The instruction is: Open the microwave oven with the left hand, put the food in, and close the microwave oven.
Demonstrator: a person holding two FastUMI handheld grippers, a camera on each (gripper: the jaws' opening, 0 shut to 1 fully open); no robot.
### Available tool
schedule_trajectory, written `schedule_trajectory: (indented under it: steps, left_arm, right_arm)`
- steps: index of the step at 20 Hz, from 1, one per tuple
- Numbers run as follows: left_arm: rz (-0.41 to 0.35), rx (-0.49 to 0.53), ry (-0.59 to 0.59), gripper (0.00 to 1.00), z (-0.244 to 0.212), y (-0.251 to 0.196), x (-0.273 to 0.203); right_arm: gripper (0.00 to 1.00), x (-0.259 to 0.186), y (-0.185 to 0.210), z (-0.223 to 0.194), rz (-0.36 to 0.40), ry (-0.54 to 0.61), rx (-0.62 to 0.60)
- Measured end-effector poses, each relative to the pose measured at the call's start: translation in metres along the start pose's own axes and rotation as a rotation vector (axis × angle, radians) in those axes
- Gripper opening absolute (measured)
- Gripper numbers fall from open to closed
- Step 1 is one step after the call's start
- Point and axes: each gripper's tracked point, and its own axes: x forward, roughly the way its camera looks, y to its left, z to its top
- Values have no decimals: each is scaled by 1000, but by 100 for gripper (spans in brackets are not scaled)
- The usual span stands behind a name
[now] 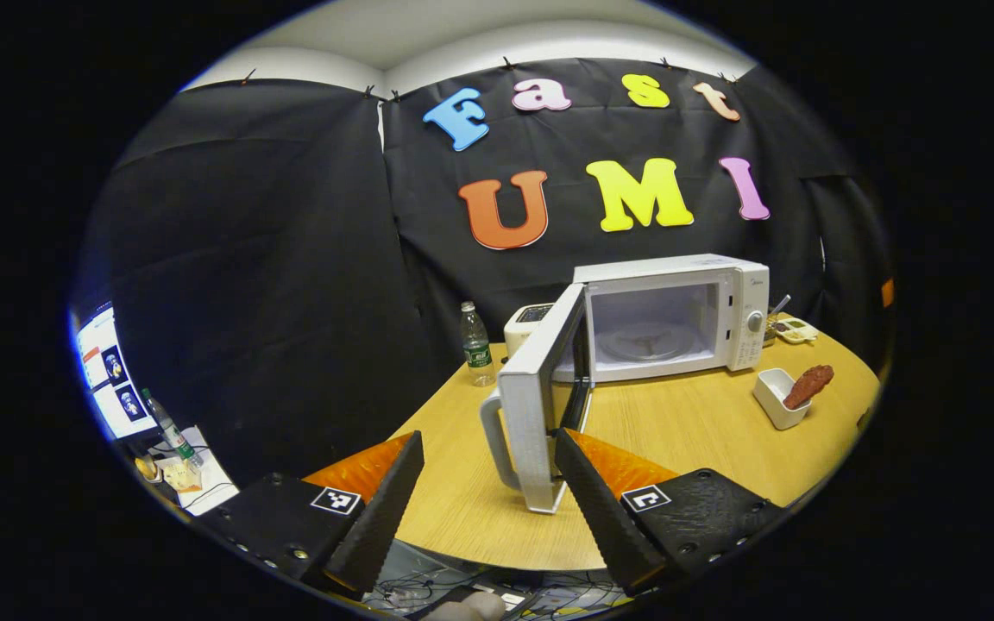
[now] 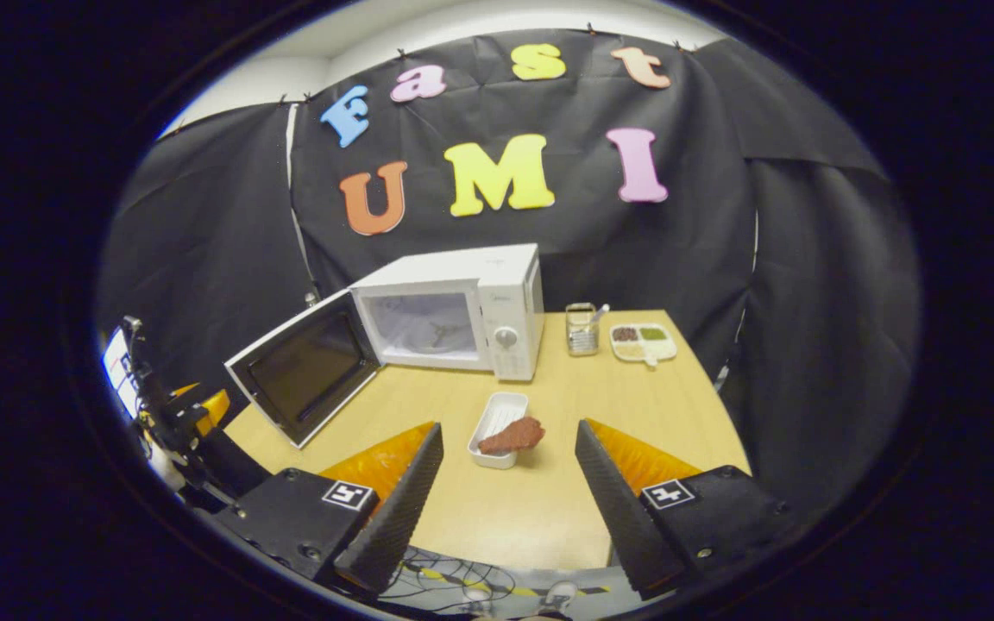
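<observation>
Black cloth walls [image 1: 273,259] behind a round-edged wooden table [image 2: 549,500], white ceiling [image 1: 462,34].

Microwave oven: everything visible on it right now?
The microwave oven is a white box standing upright at the back of the wooden table. Its door, with a grey side handle and dark window, is swung wide open. The cavity holds a bare glass turntable. A knob sits on the panel. Nothing grips it.

A white microwave oven [image 2: 454,306] is seen at the back of the counter with its door [image 2: 305,366] swung wide open, while reddish-brown food [image 2: 512,435] is laid across a small white dish [image 2: 497,416] in front of it.
</observation>
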Motion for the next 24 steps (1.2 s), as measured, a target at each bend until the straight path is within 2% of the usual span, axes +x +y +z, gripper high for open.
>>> schedule_trajectory:
  steps: [3, 4, 5, 6, 7, 8, 9, 10, 11, 12, 13, 14, 15, 16, 17, 18, 19, 20, 24]
  left_arm:
    - [-26, 7, -30, 94, 25, -21, -24]
    - [-38, 5, -39, 94, 34, -31, -32]
    - [-38, 5, -43, 94, 43, -40, -37]
    - [-29, 0, -43, 94, 51, -48, -41]
    - [-25, -17, -43, 94, 60, -55, -46]
    - [-20, -31, -46, 94, 68, -65, -48]
    - [-4, -36, -45, 94, 75, -73, -47]
    - [17, -38, -36, 94, 78, -78, -46]
    - [37, -44, -29, 94, 82, -84, -45]
    - [54, -52, -27, 94, 87, -89, -43]
    - [73, -58, -23, 94, 90, -94, -40]
    - [86, -62, -24, 94, 94, -98, -37]
    - [100, -63, -17, 94, 95, -102, -35]
    - [107, -64, -10, 94, 95, -105, -33]
    - [116, -61, -6, 94, 96, -107, -31]
    - [120, -57, -2, 94, 96, -108, -29]
    - [123, -51, 6, 94, 95, -110, -27]
    - [124, -44, 6, 94, 95, -110, -26]
    - [112, -32, 1, 94, 95, -103, -20]
  right_arm:
    - [90, 62, -20, -40, 81, 179, 178]
    - [89, 80, -19, -45, 135, 222, 249]
    - [87, 97, -24, -48, 157, 256, 299]
    - [75, 115, -30, -49, 166, 283, 345]
    - [83, 130, -34, -49, 188, 308, 383]
    - [82, 144, -35, -45, 221, 319, 419]
    - [67, 154, -34, -40, 255, 330, 449]
    - [75, 163, -34, -38, 278, 355, 466]
    - [51, 170, -30, -42, 302, 391, 477]
    - [46, 173, -25, -43, 331, 423, 480]
    - [36, 175, -23, -42, 355, 444, 474]
    - [44, 180, -24, -43, 356, 457, 452]
    - [22, 183, -25, -44, 360, 466, 433]
    - [30, 186, -26, -44, 365, 477, 427]
    - [6, 185, -24, -44, 373, 483, 433]
    - [19, 185, -23, -42, 380, 488, 425]
    - [7, 183, -24, -40, 386, 494, 409]
    - [14, 182, -23, -37, 390, 489, 391]
    - [12, 167, -12, -8, 403, 428, 316]
